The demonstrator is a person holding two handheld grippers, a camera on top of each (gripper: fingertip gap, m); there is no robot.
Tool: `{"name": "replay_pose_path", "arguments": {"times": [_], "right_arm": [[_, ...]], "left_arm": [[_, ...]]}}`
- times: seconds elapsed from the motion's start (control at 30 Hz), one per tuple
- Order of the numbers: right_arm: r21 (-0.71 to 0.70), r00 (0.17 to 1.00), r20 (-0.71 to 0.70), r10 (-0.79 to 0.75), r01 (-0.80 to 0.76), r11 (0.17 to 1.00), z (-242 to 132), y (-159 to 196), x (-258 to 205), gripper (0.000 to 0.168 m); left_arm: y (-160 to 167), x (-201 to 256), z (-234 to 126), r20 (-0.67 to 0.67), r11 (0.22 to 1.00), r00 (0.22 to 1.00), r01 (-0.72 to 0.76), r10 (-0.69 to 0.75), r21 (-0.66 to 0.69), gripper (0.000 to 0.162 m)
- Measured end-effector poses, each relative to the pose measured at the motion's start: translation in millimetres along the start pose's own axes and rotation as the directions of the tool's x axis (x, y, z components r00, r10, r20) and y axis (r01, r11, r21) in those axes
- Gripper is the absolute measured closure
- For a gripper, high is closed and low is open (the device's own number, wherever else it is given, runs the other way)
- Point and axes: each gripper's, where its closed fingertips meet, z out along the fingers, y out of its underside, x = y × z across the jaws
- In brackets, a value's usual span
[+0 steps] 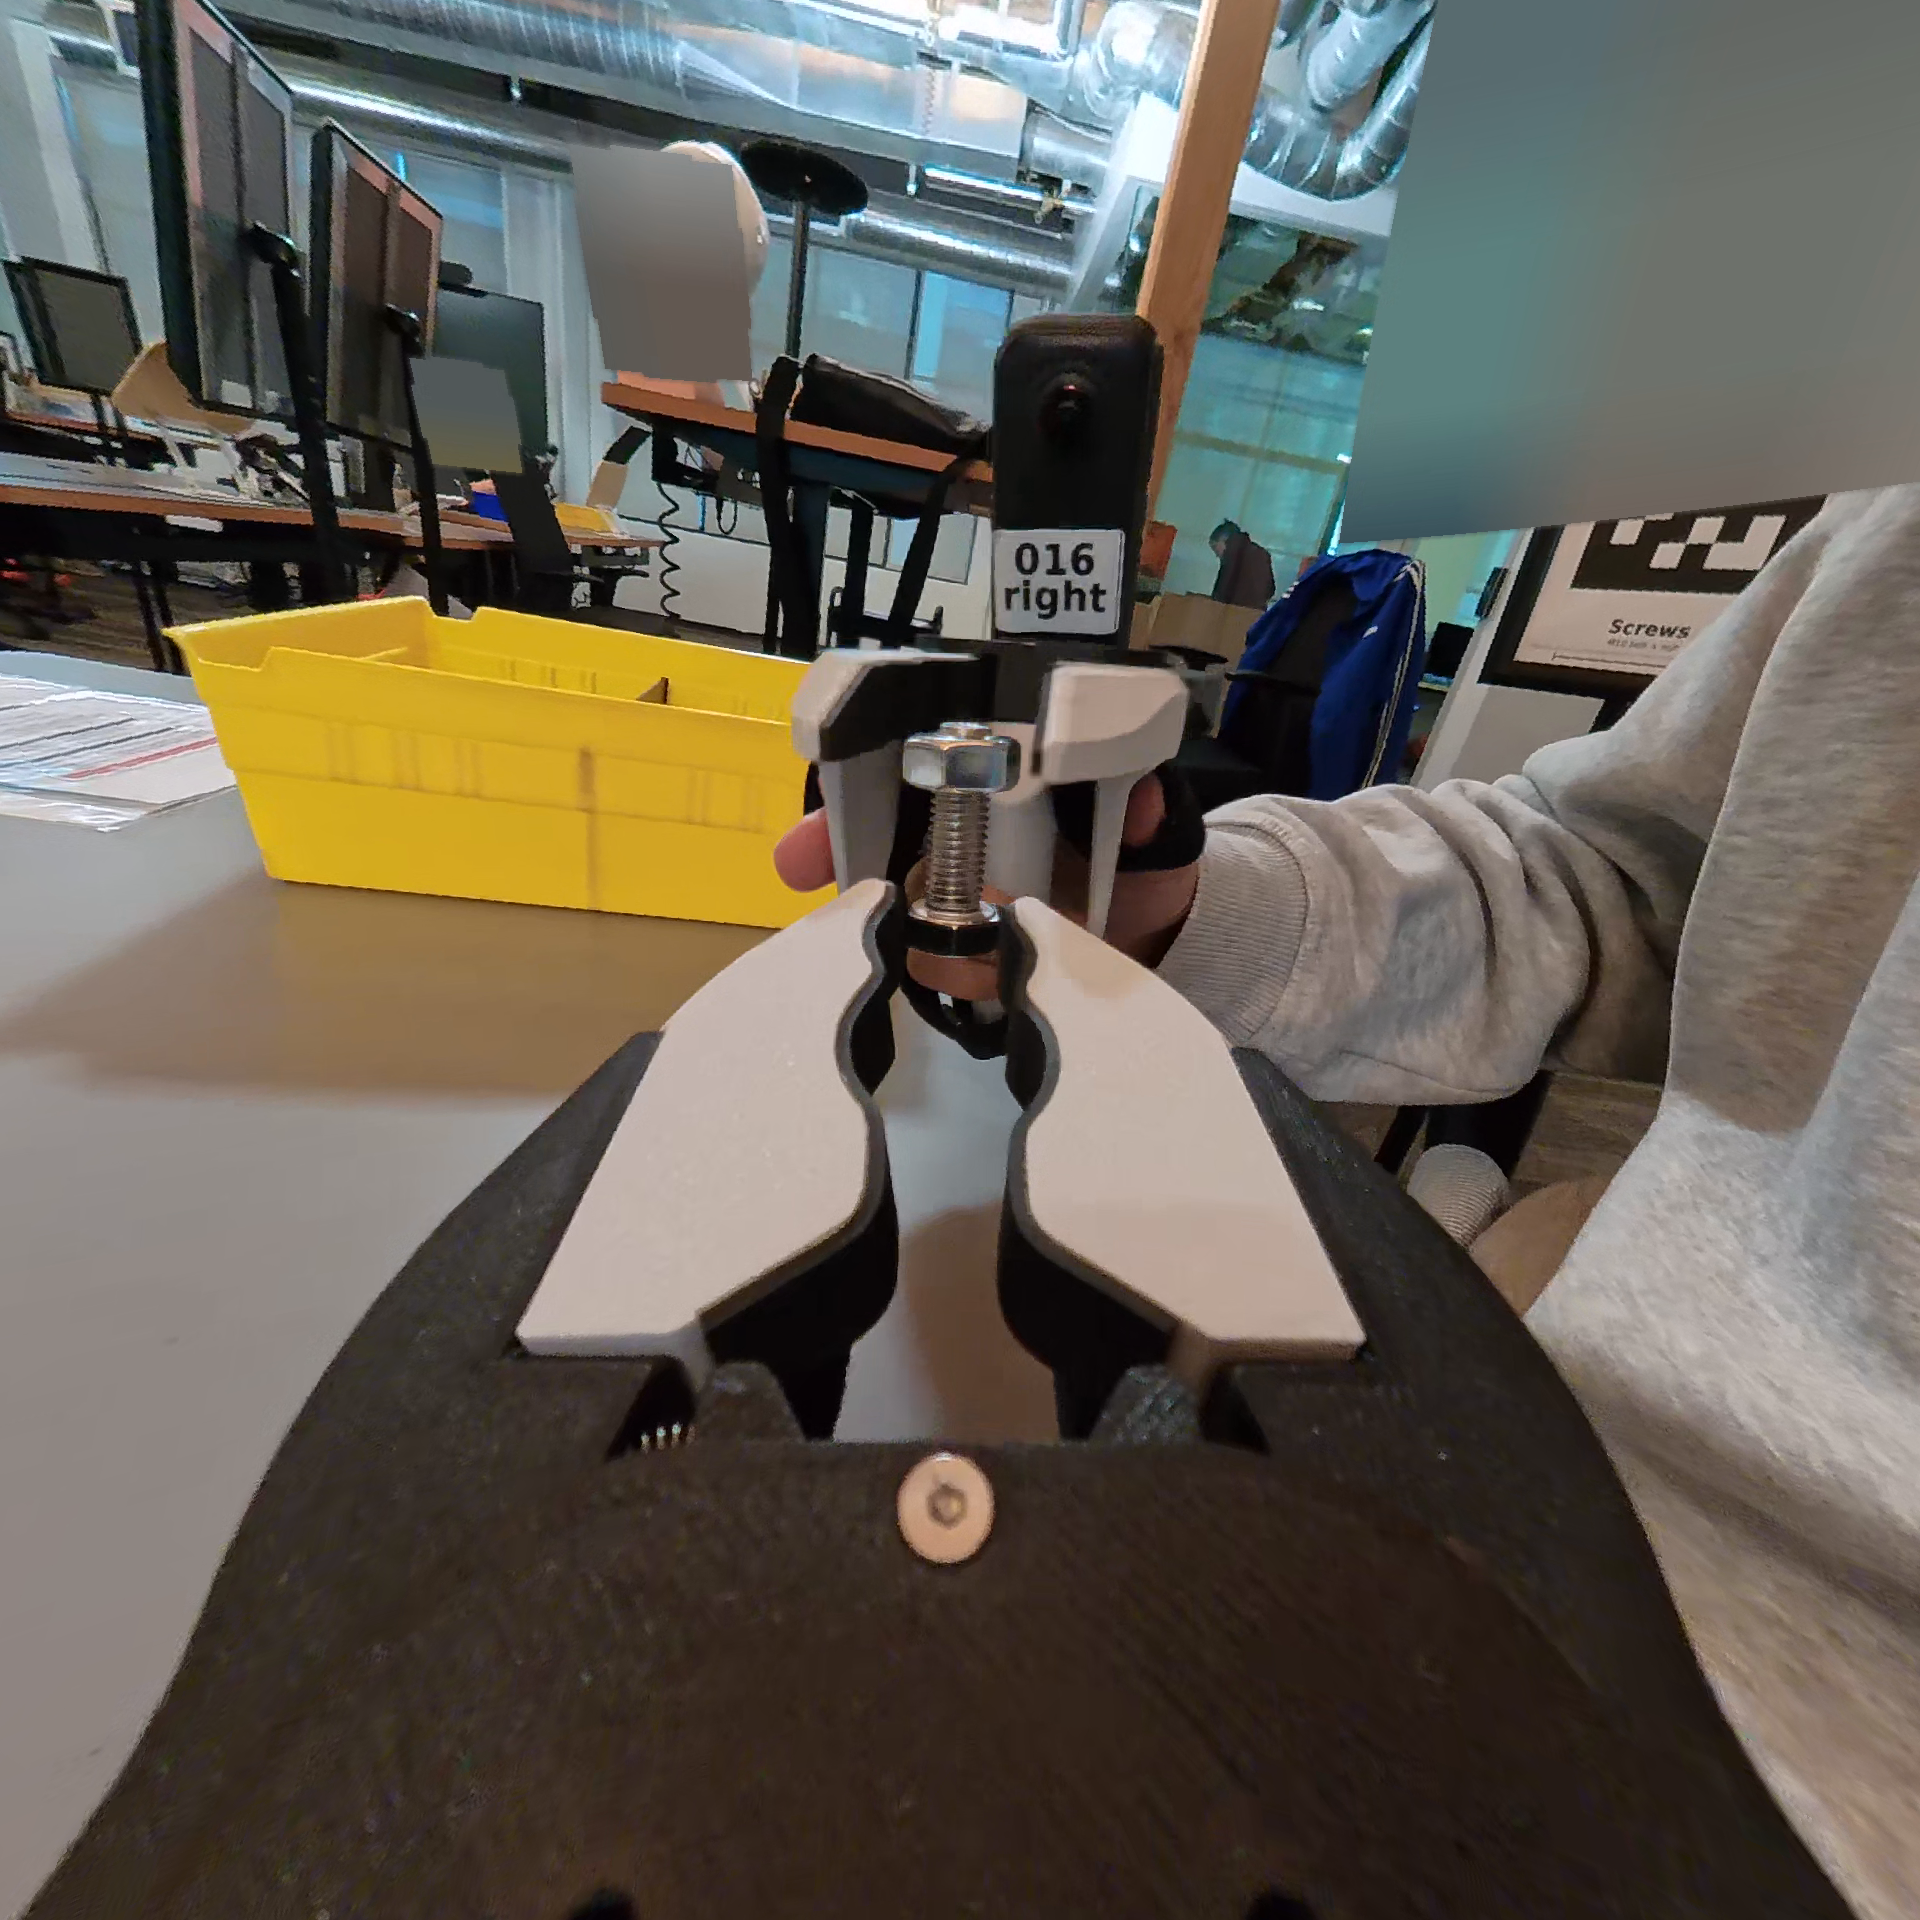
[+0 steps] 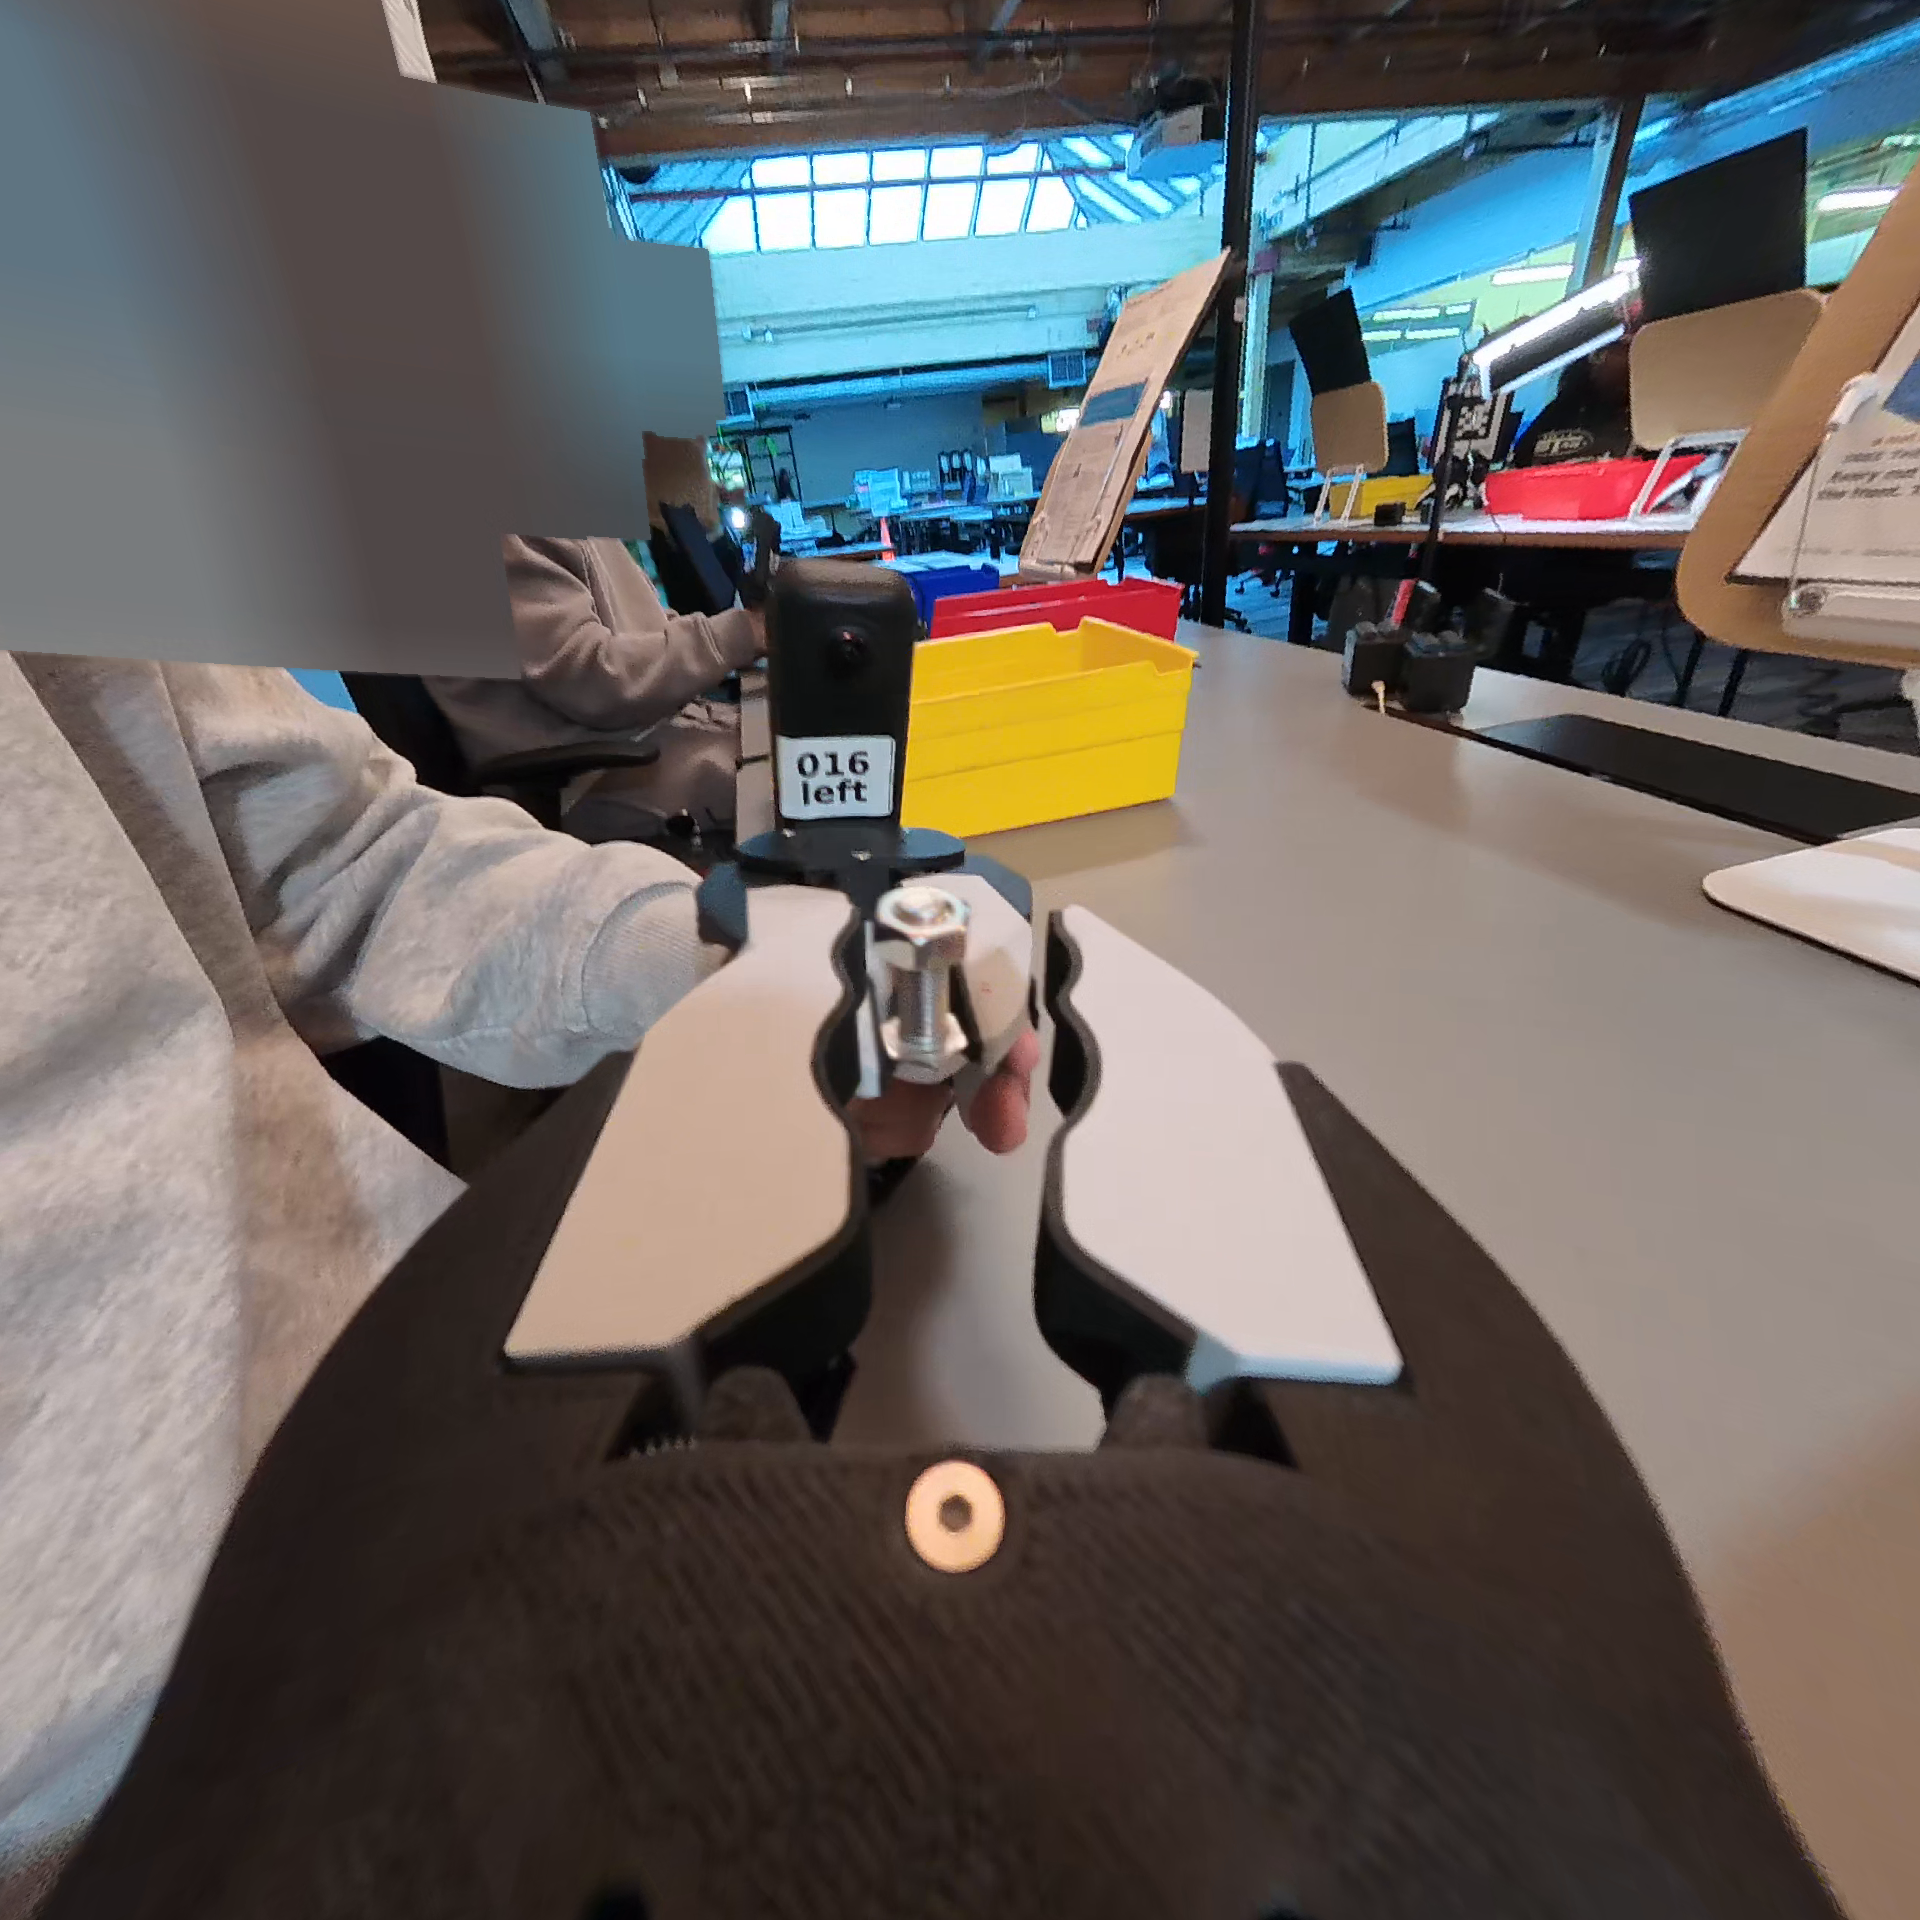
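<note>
Bolt silver, hex-headed, threaded | nut in left tongs

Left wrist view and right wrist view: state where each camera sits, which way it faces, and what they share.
Left wrist view: sits on the left gripper, facing along its fingers over the grey table at the upright bolt it clamps; a grey sleeve shows at right.
Right wrist view: sits on the right gripper, facing the opposite way, at the same bolt; the sleeve shows at left.
Shared: the bolt, the table, a yellow bin, and each shows the other gripper.
</note>
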Motion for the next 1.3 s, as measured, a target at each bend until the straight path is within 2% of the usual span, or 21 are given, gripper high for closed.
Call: {"name": "replay_pose_path", "arguments": {"times": [0.1,0.13,0.2,0.27,0.47,0.67,0.77,0.8,0.83,0.9,1.0,1.3], "right_arm": [[-0.001,1.0,0.002,0.029,-0.029,1.0,-3.7,2.9,6.2,0.129],[0.011,0.998,0.008,0.058,-0.058,0.998,-6.6,2.5,9.3,0.131],[0.0,0.994,-0.049,0.101,-0.101,0.995,-14.3,7.6,26.2,0.146],[-0.01,0.994,-0.067,0.09,-0.091,0.996,-18.5,7.9,31.3,0.146],[0.025,0.999,0.02,0.05,-0.051,0.998,-6.4,-2.4,5.0,0.134],[0.025,1.0,-0.008,0.028,-0.028,0.999,0.6,-3.7,1.5,0.133],[0.025,0.999,-0.029,0.041,-0.04,0.999,-5.1,-2.4,11.4,0.126],[0.031,0.997,-0.041,0.072,-0.071,0.997,-8.9,-1.7,18.1,0.131],[0.024,0.991,-0.083,0.105,-0.103,0.994,-13.9,1.5,29.4,0.145],[0.041,0.985,-0.103,0.139,-0.135,0.99,-21.9,0.8,39.7,0.139],[0.106,0.991,-0.043,0.124,-0.118,0.987,-21.5,-15.3,27.0,0.134],[0.025,0.999,-0.028,0.032,-0.031,0.999,4.1,-5.7,2.6,0.127]], "left_arm": [[-0.7,0.2,-0.3,-0.002,1.0,1.0,0.0,0.0,0.003,0.145],[-2.1,-0.7,-1.0,-0.003,1.0,1.0,0.011,-0.011,0.011,0.145],[-6.5,0.0,-3.0,-0.018,0.999,0.999,0.034,-0.033,0.036,0.144],[-8.0,-1.3,-3.6,-0.013,0.998,0.999,0.041,-0.041,0.043,0.144],[-3.8,-4.1,-2.7,0.005,0.999,0.999,0.033,-0.033,0.025,0.145],[0.5,-1.0,-0.1,0.003,1.0,1.0,0.007,-0.007,0.001,0.144],[-0.5,-1.3,-0.6,0.003,1.0,1.0,0.011,-0.011,0.006,0.145],[-1.8,-3.1,-1.5,0.007,1.0,1.0,0.02,-0.02,0.013,0.145],[-5.1,-3.4,-2.9,0.003,0.999,1.0,0.031,-0.031,0.033,0.145],[-10.5,-4.6,-4.8,0.003,0.997,0.999,0.052,-0.052,0.06,0.145],[-10.0,-7.2,-5.4,0.011,0.996,0.998,0.06,-0.061,0.063,0.145],[-2.1,-2.1,-0.9,0.005,1.0,1.0,0.019,-0.019,0.016,0.144]]}}
